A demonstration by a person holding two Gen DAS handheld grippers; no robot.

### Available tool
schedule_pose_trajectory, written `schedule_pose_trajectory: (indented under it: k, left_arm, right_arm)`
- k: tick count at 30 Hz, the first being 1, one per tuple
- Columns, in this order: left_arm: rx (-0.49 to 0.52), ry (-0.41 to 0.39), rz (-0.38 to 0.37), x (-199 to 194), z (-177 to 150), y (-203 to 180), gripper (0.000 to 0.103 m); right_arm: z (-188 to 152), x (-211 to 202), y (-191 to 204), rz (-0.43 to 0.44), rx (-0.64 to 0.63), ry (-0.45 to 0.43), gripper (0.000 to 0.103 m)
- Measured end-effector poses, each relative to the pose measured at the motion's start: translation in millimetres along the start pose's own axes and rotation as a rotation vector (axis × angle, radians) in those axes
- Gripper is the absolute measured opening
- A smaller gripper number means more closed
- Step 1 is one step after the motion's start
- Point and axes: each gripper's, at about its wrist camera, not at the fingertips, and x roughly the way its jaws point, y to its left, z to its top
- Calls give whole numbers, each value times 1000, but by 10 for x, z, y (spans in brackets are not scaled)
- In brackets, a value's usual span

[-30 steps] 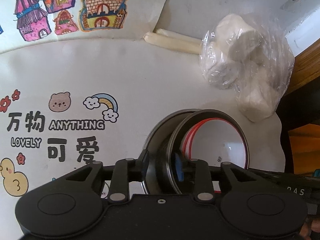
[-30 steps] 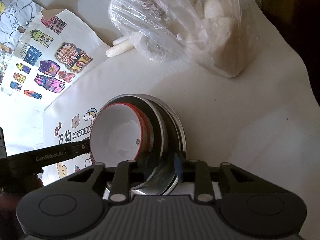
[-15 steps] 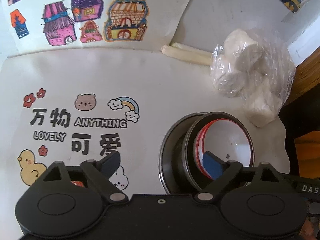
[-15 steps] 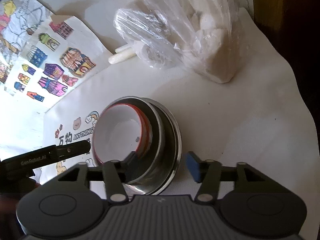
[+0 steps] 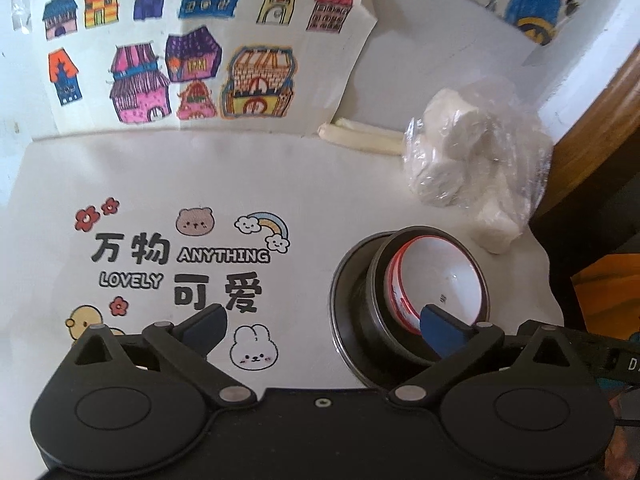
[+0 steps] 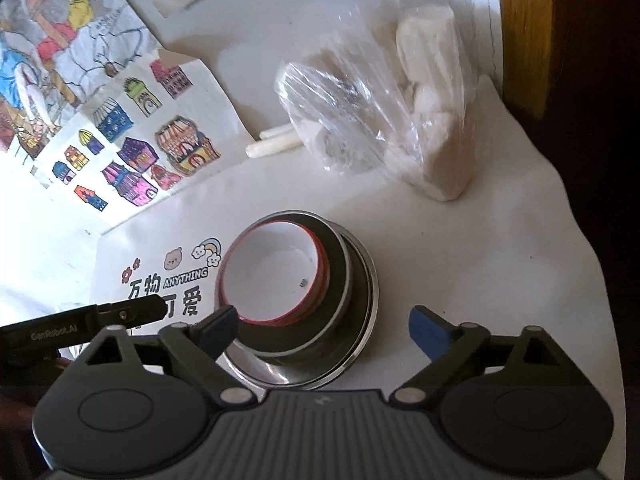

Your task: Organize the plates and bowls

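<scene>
Both my jaws are opening and grip nothing: my left gripper point(image 5: 324, 326) and my right gripper point(image 6: 324, 326) hang above the white-covered surface point(image 6: 460, 240). There the red-rimmed white bowl point(image 6: 276, 276) sits nested in a metal bowl point(image 6: 340, 280) on a metal plate point(image 6: 360, 352), near a plastic bag point(image 6: 384, 128).

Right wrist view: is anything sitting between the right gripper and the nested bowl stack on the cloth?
Nothing visible does. The right gripper, its jaws opening and gripping nothing, hangs just in front of the bowl stack with only bare white cloth near it. The plastic bag lies beyond the stack, apart from it.
</scene>
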Motion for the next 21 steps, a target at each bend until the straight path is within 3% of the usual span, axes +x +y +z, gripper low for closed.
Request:
schedule_pose_trajectory:
  k: [9,21]
  left_arm:
    - [60,-77,-63,-446,-212,108,102]
    - [182,-188,-119,-1227,-761,373,102]
  right_arm:
    - [-455,-492,279,-60,43,-132,101]
    - [-1263,-1209,870,-145,56,-322,103]
